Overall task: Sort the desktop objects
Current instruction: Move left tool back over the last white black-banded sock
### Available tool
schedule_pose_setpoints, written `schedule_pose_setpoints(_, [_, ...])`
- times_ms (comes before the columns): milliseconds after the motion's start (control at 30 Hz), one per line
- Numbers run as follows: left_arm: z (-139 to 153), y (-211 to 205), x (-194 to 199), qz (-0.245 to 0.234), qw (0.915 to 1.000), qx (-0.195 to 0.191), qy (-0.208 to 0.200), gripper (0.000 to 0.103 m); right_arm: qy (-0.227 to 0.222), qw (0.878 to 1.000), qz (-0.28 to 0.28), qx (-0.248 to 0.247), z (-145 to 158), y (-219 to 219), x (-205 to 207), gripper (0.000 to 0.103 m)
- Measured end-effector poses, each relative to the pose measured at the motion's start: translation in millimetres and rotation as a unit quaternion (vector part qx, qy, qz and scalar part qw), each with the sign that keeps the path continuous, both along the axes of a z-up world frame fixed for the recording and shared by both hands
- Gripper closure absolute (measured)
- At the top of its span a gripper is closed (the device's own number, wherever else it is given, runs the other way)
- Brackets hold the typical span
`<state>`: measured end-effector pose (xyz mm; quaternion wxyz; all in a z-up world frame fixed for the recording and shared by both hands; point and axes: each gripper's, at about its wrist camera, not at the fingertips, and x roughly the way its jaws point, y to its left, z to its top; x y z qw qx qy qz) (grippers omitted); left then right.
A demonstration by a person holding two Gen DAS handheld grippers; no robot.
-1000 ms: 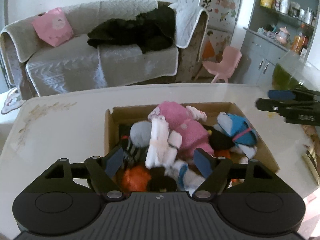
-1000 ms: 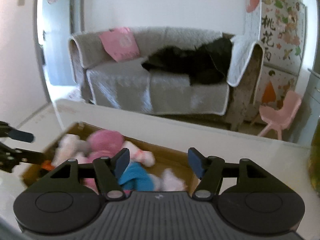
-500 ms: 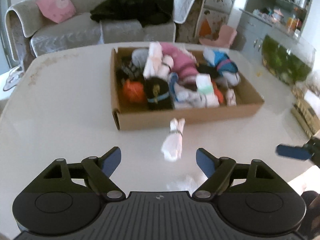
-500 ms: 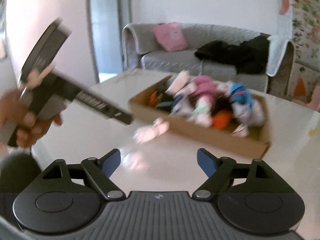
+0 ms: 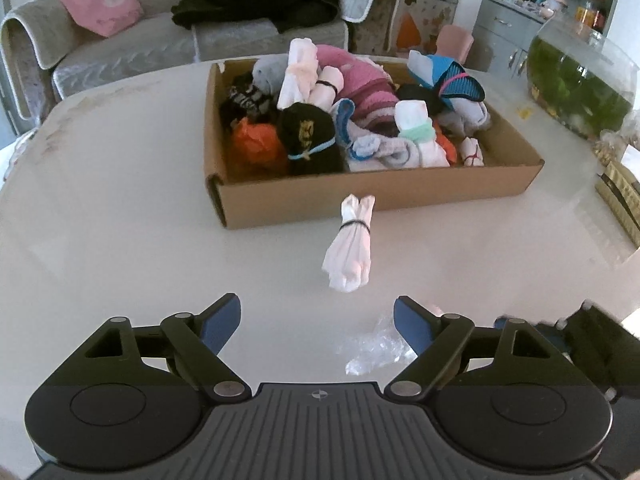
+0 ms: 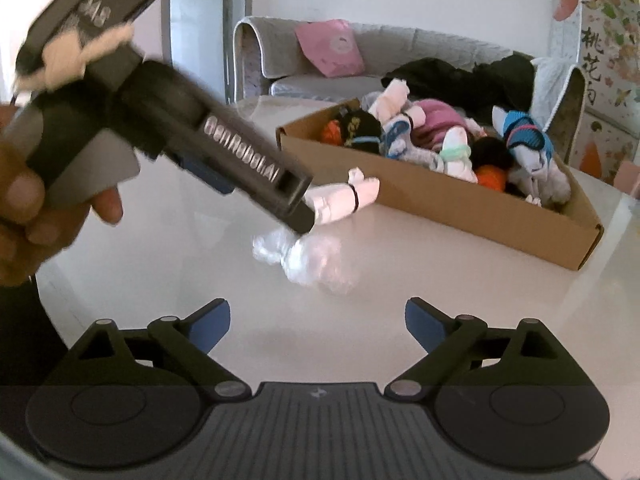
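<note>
A white rolled sock bundle tied with a black band lies on the white table, just in front of the cardboard box that holds several rolled socks. A crumpled clear plastic wrapper lies nearer to me. My left gripper hovers open above the table, short of the bundle, with nothing between its fingers. My right gripper faces the wrapper; its jaws are opening and nothing is between them. In the right wrist view the left gripper's body partly hides the bundle.
A hand holds the left gripper at the left edge of the right wrist view. A glass fish tank stands at the table's far right. A sofa with a pink cushion is behind the table.
Both grippers drew back from over the box and sank toward the table. The white bundle and the wrapper came into view. The right jaws spread wider.
</note>
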<state>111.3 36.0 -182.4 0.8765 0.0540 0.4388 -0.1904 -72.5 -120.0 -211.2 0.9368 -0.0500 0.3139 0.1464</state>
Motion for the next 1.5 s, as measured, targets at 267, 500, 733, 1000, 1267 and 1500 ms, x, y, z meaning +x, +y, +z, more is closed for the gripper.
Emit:
schedule_pose_setpoints(267, [-8.1,-21.5,19.0,-0.014,0.9998,0.009,0.011,0.015,-0.009,1.0,-0.014,0.016,1.4,-0.9,8.7,0.008])
schedule_pose_setpoints(500, [-12.7,-35.9,29.5,-0.019,0.9995,0.013,0.019,0.015,-0.007,1.0,-0.015,0.021,0.9,8.0,6.8,0.009])
schedule_pose_setpoints(733, [-14.3,-43.4,34.7,-0.029,0.9992,0.017,0.02,0.014,-0.004,1.0,-0.018,0.019,-0.7,13.3,5.1,0.008])
schedule_pose_setpoints(1000, [-14.9,-47.9,38.8,-0.039,0.9987,0.027,0.021,0.013,-0.003,1.0,-0.014,0.017,-0.7,19.2,3.1,0.009])
schedule_pose_setpoints(1267, [-15.0,-49.6,42.9,-0.04,0.9985,0.032,0.022,0.013,-0.001,1.0,-0.012,0.019,3.4,23.6,7.3,0.035])
schedule_pose_setpoints(1500, [-13.3,-49.0,41.2,-0.051,0.9976,0.044,0.014,0.029,-0.008,1.0,-0.009,0.019,3.4,22.9,4.5,0.07])
